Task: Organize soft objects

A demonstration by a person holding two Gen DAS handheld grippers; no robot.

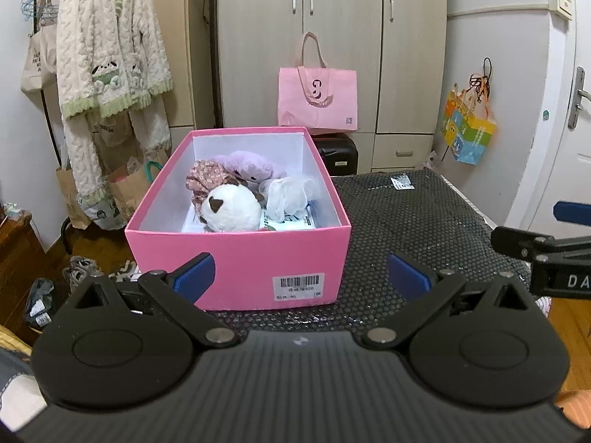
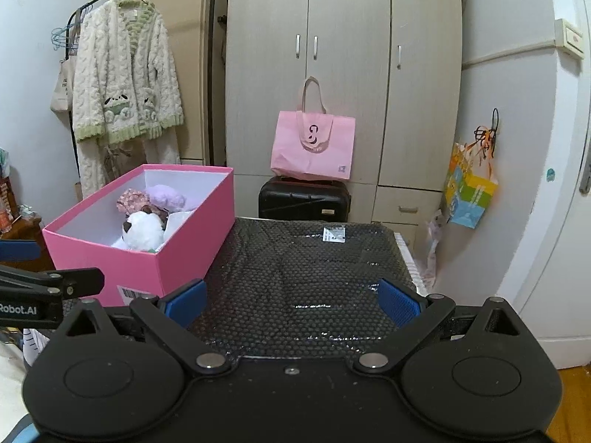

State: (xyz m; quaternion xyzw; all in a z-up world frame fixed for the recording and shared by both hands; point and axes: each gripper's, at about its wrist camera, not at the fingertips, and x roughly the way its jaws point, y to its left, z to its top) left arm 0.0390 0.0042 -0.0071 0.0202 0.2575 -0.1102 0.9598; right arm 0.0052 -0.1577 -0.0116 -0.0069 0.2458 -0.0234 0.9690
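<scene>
On the counter: a black bubble-wrap sheet [image 2: 306, 280] covers the top, with a small white printed label [image 2: 333, 234] lying near its far edge.
Box: an open pink cardboard shoebox with a white inside [image 1: 236, 254] stands on the left part of the sheet, its short end with a barcode sticker [image 1: 298, 285] facing the cameras.
Soft things: all lie inside the box, bunched toward its middle and near end — a round white plush with dark brown ears [image 1: 231, 208] nearest, a pink floral fabric piece [image 1: 203, 177] behind and to its left, a lilac plush toy [image 1: 251, 166] at the back, and a crumpled translucent white piece [image 1: 288, 193] on the right; they touch one another.
Under them: a flat printed packet [image 1: 291, 223] shows at the box floor, right side.
Left gripper [image 1: 301, 275]: jaws spread wide, holding nothing, just in front of the box's near end.
Right gripper [image 2: 291, 301]: jaws spread wide, holding nothing, over the bare sheet to the right of the box.
Behind: a pale wooden wardrobe [image 2: 347, 74], a pink tote bag [image 2: 314, 147] resting on a black suitcase [image 2: 303, 199], and a cream fleece robe with green trim [image 1: 107, 44] hanging on a rack at left.
</scene>
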